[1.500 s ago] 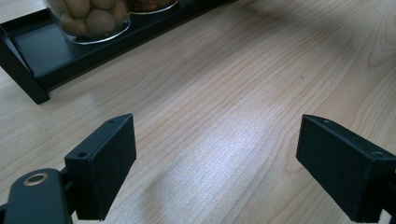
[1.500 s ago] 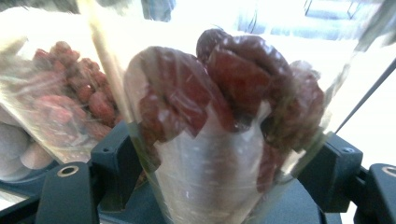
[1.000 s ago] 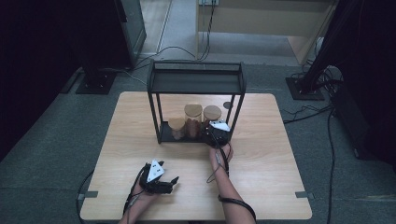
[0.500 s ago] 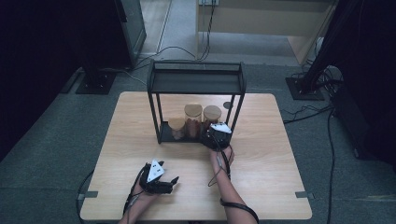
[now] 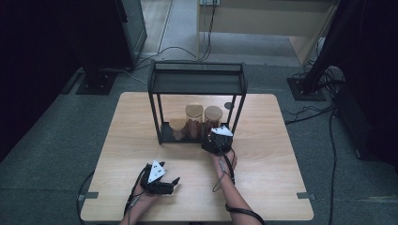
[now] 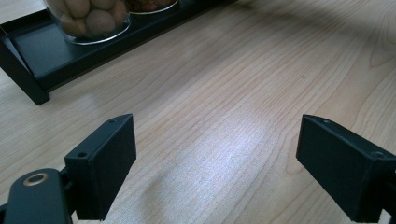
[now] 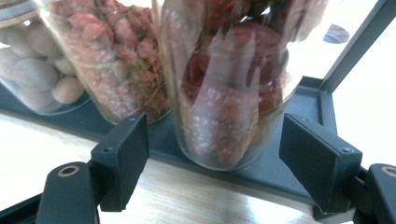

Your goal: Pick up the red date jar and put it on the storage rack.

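High view: my right gripper (image 5: 213, 136) has edged toward 12 o'clock, its spread jaws now flanking the red-fruit jar (image 7: 229, 88) on the black rack (image 5: 166, 138), ungripped. My left gripper (image 5: 176, 180) waits wide open.

Pale wooden table (image 5: 263, 187), black metal rack (image 5: 197, 84) on it, three jars (image 5: 194, 119) inside

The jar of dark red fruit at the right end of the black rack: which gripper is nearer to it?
Right. The right gripper sits at the rack's front edge, its open jaws either side of that jar, not touching. The left gripper rests open on the table, well short of the rack.
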Demonstrator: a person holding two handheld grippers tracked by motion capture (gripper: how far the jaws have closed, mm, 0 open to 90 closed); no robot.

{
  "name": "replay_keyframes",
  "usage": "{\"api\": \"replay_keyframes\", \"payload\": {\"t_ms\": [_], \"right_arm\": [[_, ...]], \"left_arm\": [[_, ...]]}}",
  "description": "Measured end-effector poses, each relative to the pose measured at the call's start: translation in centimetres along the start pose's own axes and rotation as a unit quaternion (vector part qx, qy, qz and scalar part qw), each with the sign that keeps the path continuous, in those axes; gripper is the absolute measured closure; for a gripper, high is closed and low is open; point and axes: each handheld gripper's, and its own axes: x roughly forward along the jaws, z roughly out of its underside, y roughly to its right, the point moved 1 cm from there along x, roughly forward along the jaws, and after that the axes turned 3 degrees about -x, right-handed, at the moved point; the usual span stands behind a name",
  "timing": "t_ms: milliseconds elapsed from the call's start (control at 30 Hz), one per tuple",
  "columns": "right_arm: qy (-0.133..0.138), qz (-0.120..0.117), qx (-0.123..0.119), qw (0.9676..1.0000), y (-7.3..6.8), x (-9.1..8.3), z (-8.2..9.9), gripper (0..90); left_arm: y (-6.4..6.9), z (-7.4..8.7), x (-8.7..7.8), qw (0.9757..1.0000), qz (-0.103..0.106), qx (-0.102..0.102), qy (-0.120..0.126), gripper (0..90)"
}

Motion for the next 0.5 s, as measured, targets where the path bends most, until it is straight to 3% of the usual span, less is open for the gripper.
{"api": "replay_keyframes", "payload": {"t_ms": [500], "right_arm": [[-0.026, -0.019, -0.009, 0.9995, 0.45, -0.68, 0.08, 24.0]], "left_arm": [[-0.05, 0.03, 0.04, 1.0, 0.0, -0.001, 0.001, 12.0]]}}
